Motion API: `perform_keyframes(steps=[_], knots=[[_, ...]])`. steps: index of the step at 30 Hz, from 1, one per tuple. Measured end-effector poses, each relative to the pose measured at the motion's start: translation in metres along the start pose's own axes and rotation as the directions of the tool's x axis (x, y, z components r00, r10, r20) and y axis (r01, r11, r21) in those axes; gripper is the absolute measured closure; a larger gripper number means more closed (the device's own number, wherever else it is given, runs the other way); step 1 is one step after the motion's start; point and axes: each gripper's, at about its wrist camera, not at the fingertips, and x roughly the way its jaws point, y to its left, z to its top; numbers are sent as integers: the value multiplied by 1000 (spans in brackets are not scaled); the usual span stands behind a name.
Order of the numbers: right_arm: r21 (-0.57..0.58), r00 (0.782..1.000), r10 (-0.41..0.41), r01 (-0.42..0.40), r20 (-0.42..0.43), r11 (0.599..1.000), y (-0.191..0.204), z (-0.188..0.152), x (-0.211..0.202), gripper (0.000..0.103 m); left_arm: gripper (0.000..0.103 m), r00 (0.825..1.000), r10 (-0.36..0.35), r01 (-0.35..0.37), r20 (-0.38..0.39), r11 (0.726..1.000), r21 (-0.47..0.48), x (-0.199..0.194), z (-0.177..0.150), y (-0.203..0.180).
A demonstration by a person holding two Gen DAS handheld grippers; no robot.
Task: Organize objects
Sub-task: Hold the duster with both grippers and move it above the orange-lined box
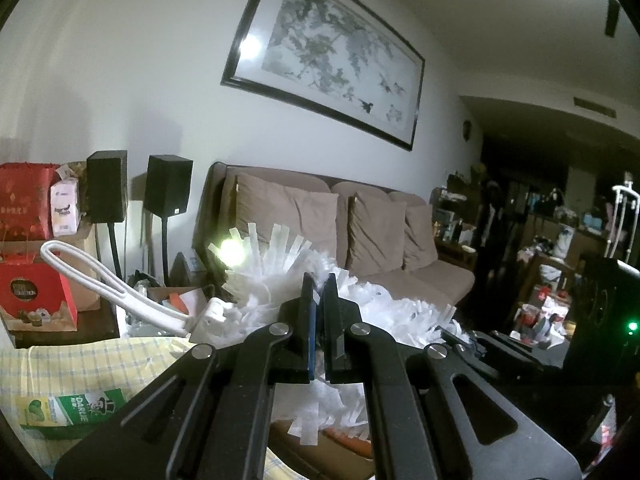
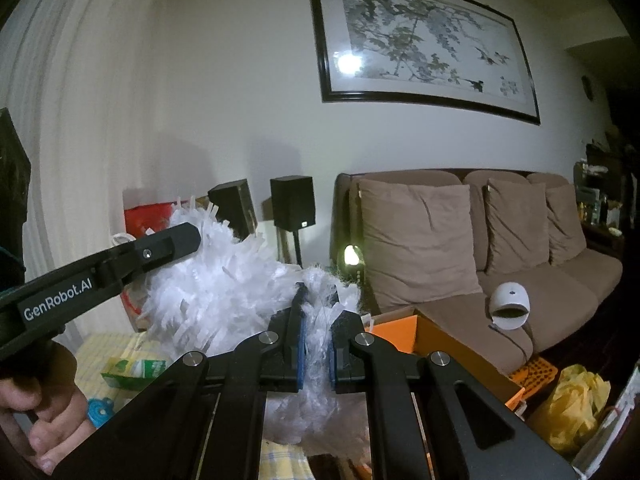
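A white duster (image 1: pixel 276 280), made of many thin, flat, ribbon-like strips that fan out in a shaggy mass, is held in the air between both tools, in front of a brown sofa (image 1: pixel 384 240) with soft, square cushions. Its smooth, white plastic handle (image 1: pixel 104 280), shaped as a long narrow loop, projects to the left in the left wrist view, above a yellow checked cloth (image 1: pixel 80 364). The left gripper (image 1: pixel 319 292) is closed to a narrow slit on the strips; the matte black jaws carry blue pads. The right gripper (image 2: pixel 316 320) is likewise clamped on a tuft of the strips, which is seen pinched between its blue pads. In the right wrist view the left gripper is seen from the side as a black bar lettered in white, with its tip buried in the fluffy head, and a hand (image 2: pixel 36 412) is wrapped around its grip at the lower left. A green and white carton (image 1: pixel 72 408) lies flat on the cloth. Two black box-shaped speakers (image 1: pixel 166 186) stand on thin posts against the plain white wall, beneath a framed ink painting (image 1: pixel 328 60) behind reflective glass. An open orange box (image 2: pixel 436 340) stands beside the sofa, and a rounded white device (image 2: pixel 510 306) rests on the seat.
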Motion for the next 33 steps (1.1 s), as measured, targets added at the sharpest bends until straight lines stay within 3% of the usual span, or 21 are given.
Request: perform_keyframes(steps=[33], knots=[[34, 1000, -10, 10, 0, 999, -18, 5, -3, 96, 101, 1000, -27, 27, -12, 1000, -1, 11, 8, 1]])
